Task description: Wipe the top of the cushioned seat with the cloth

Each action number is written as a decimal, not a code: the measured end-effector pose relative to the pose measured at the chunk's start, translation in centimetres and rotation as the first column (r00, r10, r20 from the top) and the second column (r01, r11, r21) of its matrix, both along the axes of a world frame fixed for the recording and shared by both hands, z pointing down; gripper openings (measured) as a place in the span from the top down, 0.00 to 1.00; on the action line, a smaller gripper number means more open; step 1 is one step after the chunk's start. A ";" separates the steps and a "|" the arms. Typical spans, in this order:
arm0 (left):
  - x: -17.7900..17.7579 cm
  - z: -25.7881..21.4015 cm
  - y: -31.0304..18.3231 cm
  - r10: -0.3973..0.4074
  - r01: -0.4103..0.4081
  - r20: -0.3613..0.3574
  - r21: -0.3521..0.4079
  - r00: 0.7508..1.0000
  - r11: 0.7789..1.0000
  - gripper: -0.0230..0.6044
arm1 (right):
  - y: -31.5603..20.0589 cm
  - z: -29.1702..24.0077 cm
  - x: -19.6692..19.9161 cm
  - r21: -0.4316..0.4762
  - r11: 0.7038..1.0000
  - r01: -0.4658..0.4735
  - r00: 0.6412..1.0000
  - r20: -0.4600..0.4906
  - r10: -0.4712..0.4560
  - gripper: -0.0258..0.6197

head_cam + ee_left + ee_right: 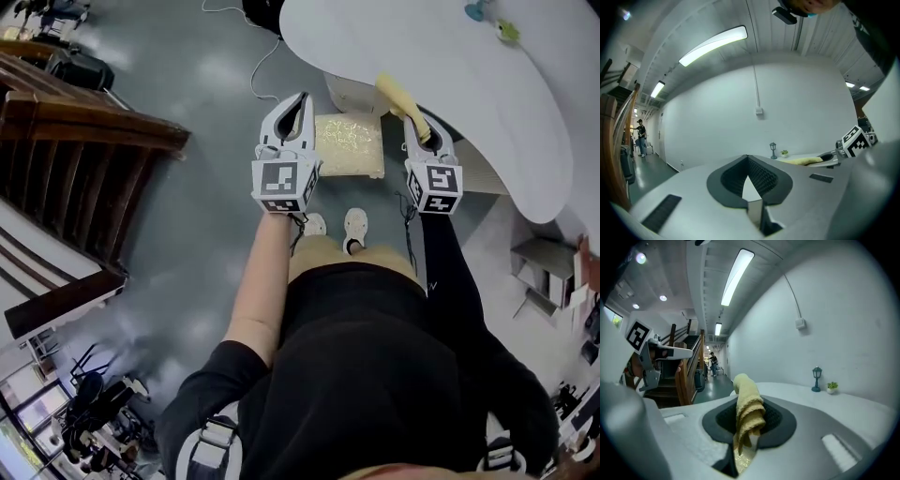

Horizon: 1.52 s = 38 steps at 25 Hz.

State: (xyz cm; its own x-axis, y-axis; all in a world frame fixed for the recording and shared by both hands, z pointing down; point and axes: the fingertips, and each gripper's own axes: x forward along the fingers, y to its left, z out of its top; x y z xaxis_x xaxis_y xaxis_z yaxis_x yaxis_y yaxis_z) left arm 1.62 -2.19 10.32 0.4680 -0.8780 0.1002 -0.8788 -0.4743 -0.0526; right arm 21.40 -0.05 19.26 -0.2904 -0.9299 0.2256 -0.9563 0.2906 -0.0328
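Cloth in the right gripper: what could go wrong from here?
The cloth is pinched as a narrow bunch in the right gripper, so the hard jaws might scrape the seat instead of fabric wiping it. The table edge looks close beside the seat; the right gripper could bump it.

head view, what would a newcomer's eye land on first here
The yellow cloth pinched in the right hand-held gripper, near the white table. Then the pale cushioned seat below, between the two grippers, with the left hand-held gripper shut and empty beside it.
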 end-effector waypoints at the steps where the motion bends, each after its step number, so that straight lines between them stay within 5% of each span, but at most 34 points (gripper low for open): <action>1: -0.3 -0.8 -0.1 -0.003 0.003 -0.002 0.013 1.000 1.000 0.95 | -0.3 -1.1 0.0 0.021 1.000 -0.002 1.000 0.007 0.002 0.87; 10: -0.4 -5.0 -0.6 0.002 -0.004 0.025 0.085 1.000 0.996 0.95 | -1.5 -8.7 -0.5 0.168 0.986 -0.004 1.000 0.018 0.001 0.87; 17: 0.4 -6.9 -1.0 0.012 -0.014 0.018 0.134 1.000 0.991 0.95 | -1.8 -9.5 -1.0 0.175 0.984 0.035 0.999 -0.014 -0.033 0.87; 38: -2.2 -6.6 -1.0 -0.016 0.013 0.026 0.120 1.000 0.993 0.95 | -2.6 -9.6 -3.2 0.151 0.986 0.063 0.997 0.037 -0.070 0.87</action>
